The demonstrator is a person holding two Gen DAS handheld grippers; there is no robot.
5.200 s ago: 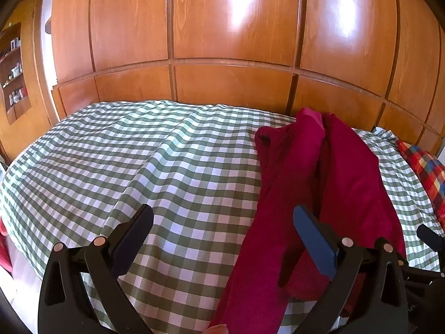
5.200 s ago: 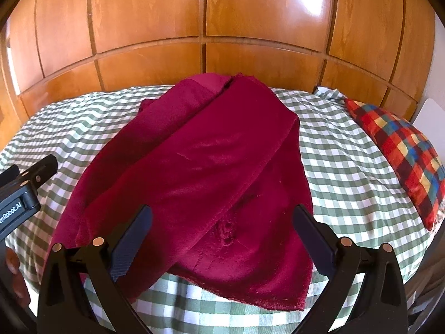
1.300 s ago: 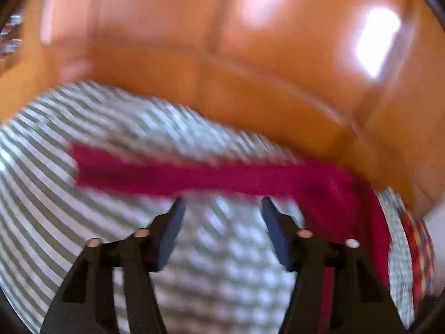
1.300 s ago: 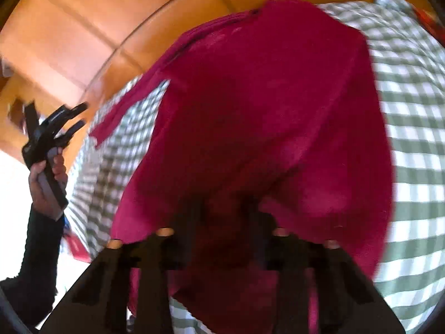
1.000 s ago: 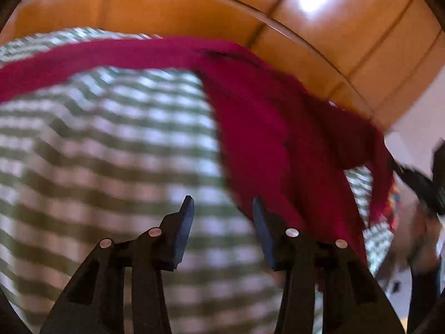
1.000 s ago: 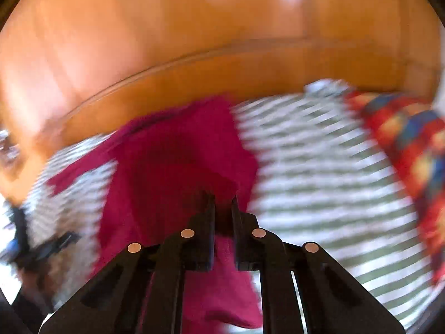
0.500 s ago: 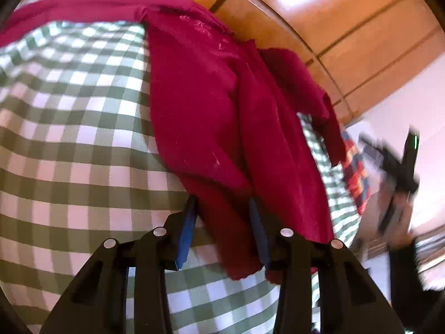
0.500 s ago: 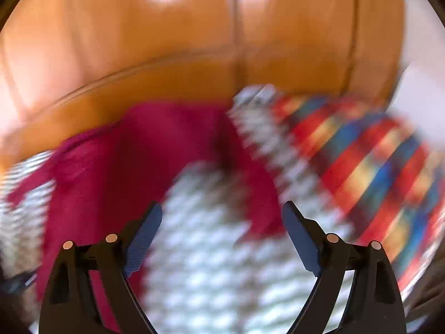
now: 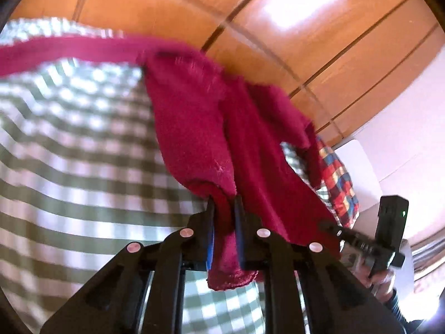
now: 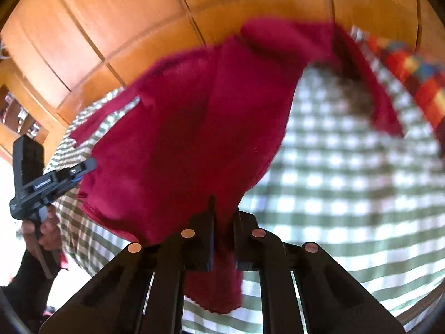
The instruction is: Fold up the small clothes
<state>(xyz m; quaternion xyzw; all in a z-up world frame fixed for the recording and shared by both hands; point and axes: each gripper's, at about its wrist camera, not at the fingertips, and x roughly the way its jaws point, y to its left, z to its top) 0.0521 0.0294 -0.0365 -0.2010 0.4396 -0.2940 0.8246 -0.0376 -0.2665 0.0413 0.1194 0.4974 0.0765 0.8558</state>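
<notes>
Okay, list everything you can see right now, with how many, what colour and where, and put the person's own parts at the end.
Garment: one, dark red, spread over the bed, its near edges pinched in both claws.
Bed cover: one, green and white check, under the garment.
Pillow: one, red, blue and yellow check, at the far right of the bed.
Wooden panels: orange-brown, glossy, behind the bed.
Shelves: wooden, at the left edge; contents too blurred to name.
Left claw: one, black with blue pads, shut on the garment.
Right claw: one, black, shut on the garment.
Hands: two, each gripping a claw handle.
</notes>
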